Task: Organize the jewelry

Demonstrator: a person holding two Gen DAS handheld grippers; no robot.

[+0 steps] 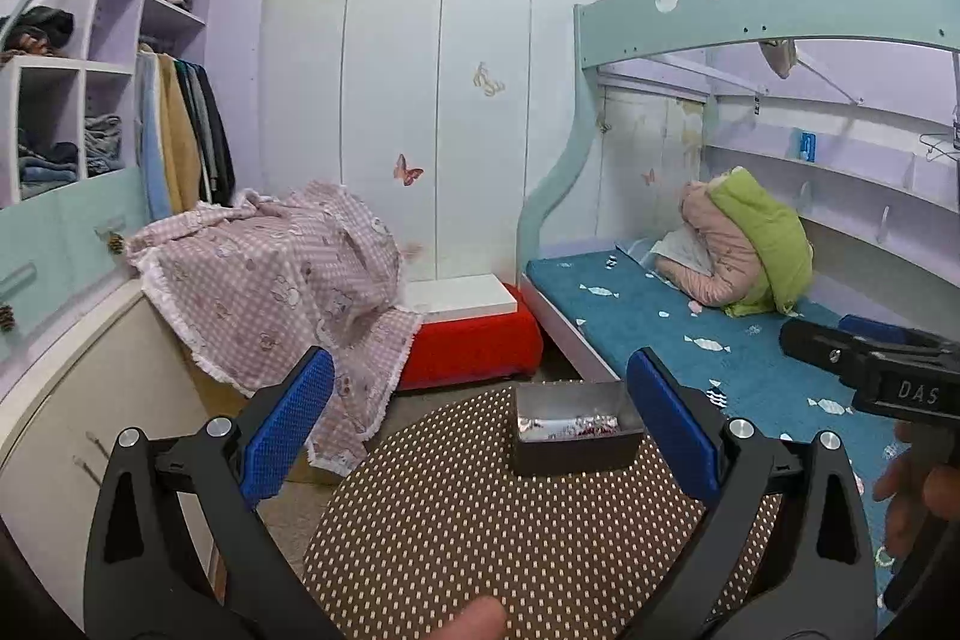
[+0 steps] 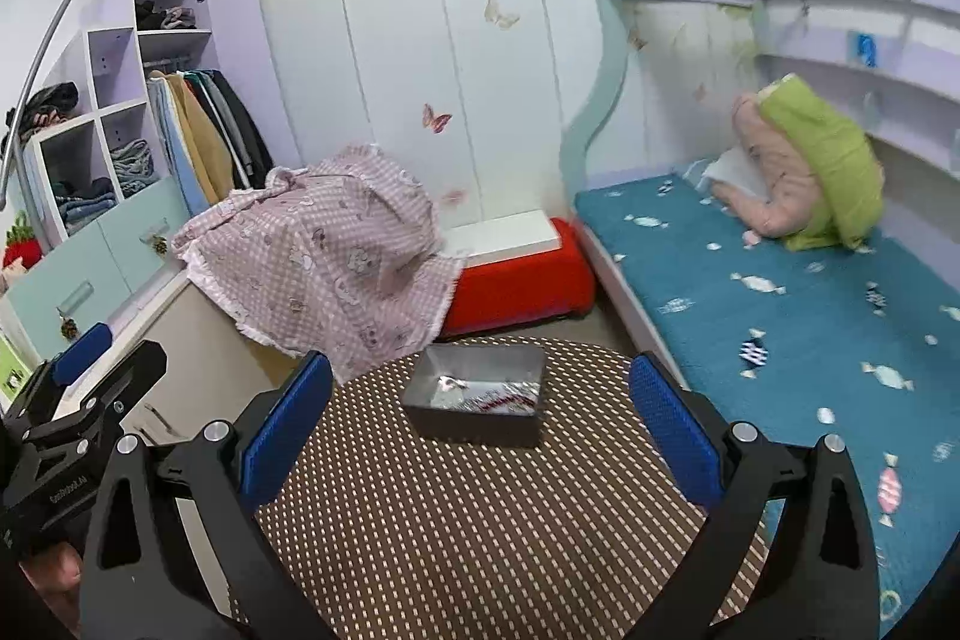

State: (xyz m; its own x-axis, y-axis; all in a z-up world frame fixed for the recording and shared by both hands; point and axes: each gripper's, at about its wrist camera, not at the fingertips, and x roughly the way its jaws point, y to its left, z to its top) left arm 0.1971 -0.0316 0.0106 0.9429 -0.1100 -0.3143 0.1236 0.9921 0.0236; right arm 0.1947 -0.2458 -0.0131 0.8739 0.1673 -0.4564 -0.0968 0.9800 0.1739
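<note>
A small dark open box [image 1: 575, 427] stands at the far side of a round brown dotted table [image 1: 480, 520]. Silvery and red jewelry [image 1: 570, 424] lies inside it. The box also shows in the right wrist view [image 2: 480, 400], with the jewelry [image 2: 498, 397] on its floor. My left gripper [image 1: 480, 400] is open and empty, held above the table short of the box. My right gripper [image 2: 480, 412] is open and empty, also short of the box. Each gripper shows at the edge of the other's view, the right one [image 1: 864, 364] and the left one [image 2: 78, 388].
A bunk bed with a blue mattress [image 1: 720, 334] lies to the right, with a pink and green bundle [image 1: 744, 250] on it. A pink checked cloth [image 1: 270, 280] covers furniture to the left. A red box with a white lid [image 1: 474, 334] stands behind the table.
</note>
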